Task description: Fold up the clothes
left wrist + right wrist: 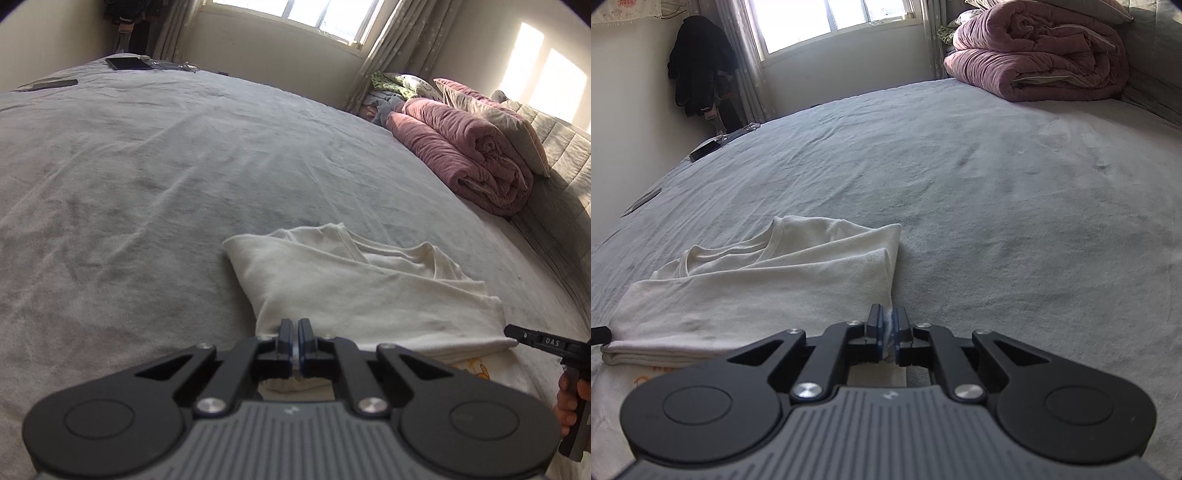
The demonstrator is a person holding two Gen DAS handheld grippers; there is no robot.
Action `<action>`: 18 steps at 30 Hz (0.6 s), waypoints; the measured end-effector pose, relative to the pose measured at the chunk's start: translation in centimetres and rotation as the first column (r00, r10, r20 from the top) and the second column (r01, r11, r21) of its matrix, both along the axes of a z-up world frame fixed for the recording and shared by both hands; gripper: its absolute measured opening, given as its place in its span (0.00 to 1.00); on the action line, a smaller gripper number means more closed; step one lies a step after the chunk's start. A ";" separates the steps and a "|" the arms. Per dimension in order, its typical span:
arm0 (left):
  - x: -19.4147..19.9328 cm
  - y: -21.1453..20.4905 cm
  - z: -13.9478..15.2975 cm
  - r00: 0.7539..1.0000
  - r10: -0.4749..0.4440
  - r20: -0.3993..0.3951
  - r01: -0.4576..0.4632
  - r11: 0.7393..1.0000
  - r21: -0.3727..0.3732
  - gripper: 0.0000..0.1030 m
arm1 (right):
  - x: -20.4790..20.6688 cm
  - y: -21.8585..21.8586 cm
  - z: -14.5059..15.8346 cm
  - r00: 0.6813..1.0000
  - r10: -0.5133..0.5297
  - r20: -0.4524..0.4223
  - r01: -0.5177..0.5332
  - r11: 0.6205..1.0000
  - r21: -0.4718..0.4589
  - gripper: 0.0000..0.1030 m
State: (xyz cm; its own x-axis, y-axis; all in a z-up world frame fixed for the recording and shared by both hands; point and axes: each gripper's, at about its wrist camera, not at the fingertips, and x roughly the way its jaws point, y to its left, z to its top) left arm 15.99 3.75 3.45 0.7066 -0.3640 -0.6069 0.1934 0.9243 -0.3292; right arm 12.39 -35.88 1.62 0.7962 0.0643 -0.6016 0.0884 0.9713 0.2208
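Observation:
A white shirt [354, 291] lies partly folded on the grey bed sheet [147, 177], with its neckline at the far side and a yellow print showing under the near fold. My left gripper [294, 325] is shut on the shirt's near left corner, and white cloth shows between its pads. My right gripper [886, 317] is shut on the shirt [757, 291] at its near right corner, with cloth pinched between the blue pads. In the left wrist view the right gripper [513, 332] comes in from the right edge, held by a hand [567, 406].
A rolled pink quilt [461, 155] and pillows [509, 114] lie against the headboard on the right. A tablet [129, 62] and a flat dark device [51, 85] rest at the bed's far left edge. Dark clothes [698, 62] hang in the corner by the window.

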 end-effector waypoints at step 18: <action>0.5 -0.8 -0.8 0.999 0.049 0.012 -0.050 0.989 0.138 0.13 | 0.0 1.0 -0.1 0.999 0.016 0.040 -0.013 0.997 -0.072 0.08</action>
